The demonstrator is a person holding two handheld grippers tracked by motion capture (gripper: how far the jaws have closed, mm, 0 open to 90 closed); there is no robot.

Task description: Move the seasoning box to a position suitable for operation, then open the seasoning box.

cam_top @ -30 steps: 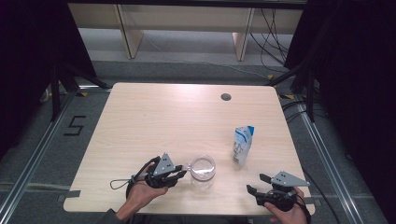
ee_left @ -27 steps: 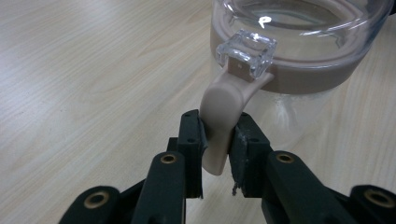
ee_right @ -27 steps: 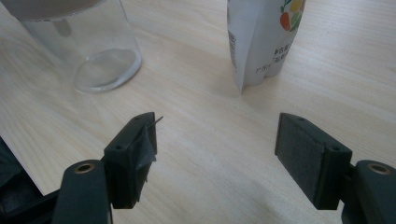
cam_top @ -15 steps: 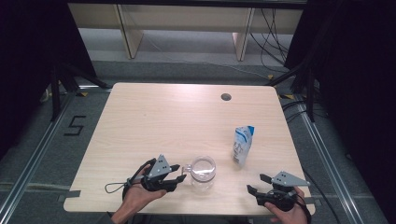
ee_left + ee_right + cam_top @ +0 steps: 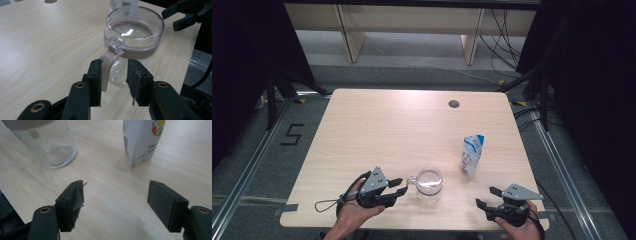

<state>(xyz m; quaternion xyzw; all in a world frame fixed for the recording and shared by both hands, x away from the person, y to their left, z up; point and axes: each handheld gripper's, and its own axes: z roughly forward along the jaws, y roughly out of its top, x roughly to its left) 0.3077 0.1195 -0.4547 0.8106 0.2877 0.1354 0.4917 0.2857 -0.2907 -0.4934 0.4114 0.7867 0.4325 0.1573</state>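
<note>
A clear glass jug [image 5: 430, 185] with a beige band and a beige handle [image 5: 107, 67] stands near the table's front edge. My left gripper [image 5: 399, 186] points at it from the left. In the left gripper view the handle sits between the jaws of my left gripper [image 5: 114, 63]. It lies against the left pad, with a gap to the right pad. These jaws have just been closing around the handle. My right gripper [image 5: 486, 196] rests at the front right, open with nothing between its jaws [image 5: 116, 186]. It faces the jug [image 5: 50, 145].
A white and blue pouch [image 5: 472, 155] stands upright to the right of the jug, also in the right gripper view [image 5: 142, 140]. The wooden table [image 5: 387, 125] has a cable hole [image 5: 454, 104] at the back right. Shelf legs and cables stand beyond the table.
My left hand has shifted slightly left and toward the front edge, with its jaws still at the jug's handle. The jug, the pouch and my right gripper have stayed put.
</note>
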